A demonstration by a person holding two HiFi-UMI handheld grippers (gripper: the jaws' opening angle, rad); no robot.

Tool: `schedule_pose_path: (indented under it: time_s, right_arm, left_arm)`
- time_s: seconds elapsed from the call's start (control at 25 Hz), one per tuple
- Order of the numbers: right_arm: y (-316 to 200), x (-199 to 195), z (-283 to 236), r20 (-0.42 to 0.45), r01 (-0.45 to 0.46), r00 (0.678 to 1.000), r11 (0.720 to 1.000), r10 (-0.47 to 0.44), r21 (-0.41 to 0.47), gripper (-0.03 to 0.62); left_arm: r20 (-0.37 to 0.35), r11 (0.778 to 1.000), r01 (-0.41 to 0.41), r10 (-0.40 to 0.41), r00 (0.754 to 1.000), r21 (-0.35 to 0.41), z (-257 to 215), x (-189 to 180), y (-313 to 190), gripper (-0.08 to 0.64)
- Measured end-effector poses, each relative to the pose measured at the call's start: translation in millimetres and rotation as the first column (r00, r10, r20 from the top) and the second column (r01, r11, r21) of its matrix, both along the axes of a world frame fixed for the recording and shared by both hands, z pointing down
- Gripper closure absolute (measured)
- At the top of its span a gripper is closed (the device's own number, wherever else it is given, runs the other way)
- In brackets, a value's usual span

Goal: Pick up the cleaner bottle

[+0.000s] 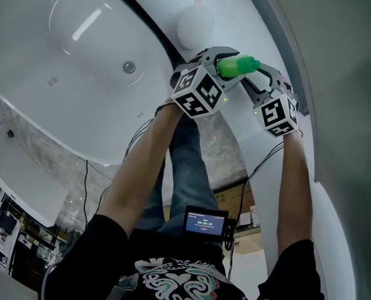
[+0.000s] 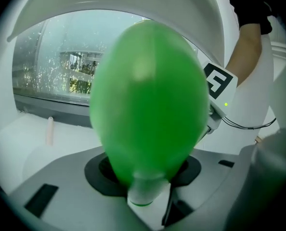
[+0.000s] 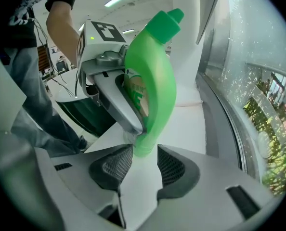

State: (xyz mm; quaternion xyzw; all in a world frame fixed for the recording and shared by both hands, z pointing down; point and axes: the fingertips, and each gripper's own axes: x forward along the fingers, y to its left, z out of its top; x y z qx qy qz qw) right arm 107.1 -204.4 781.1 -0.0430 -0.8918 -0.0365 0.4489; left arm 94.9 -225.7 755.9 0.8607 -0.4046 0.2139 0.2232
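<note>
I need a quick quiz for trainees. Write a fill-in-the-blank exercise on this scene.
1. The cleaner bottle is ___ in colour.
2. The jaws of the left gripper are ___ on it.
3. The jaws of the right gripper stand ___, gripping nothing.
4. The round drain sits in a white ___.
Missing words: green; shut; open; bathtub.

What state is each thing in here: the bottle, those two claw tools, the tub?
Green plastic cleaner bottle: capped, tilted, held up.
Left gripper: shut on the bottle.
Right gripper: open, jaws apart at the bottle's base.
White bathtub: no water in it.
</note>
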Motion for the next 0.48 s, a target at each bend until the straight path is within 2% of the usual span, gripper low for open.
schedule_pose_path:
  time_s: [0.24,0.48]
  right_arm:
    - [-9.5,-0.4,-4.2,0.019,-0.093,0.995,0.996,0.093,-0.014,0.414]
    - [-18.0,9.9,-0.8,0.018,-0.158,0.987,0.987,0.159,-0.027,0.414]
  left_arm:
    - [-0.069,0.998,0.033,-0.037,0.997,-0.056,-0.6,-10.7,-6.4,0.356]
    - [-0.138,0.987,0.097,-0.115,0.984,-0.126,-0.5,-18.0,-6.5,0.357]
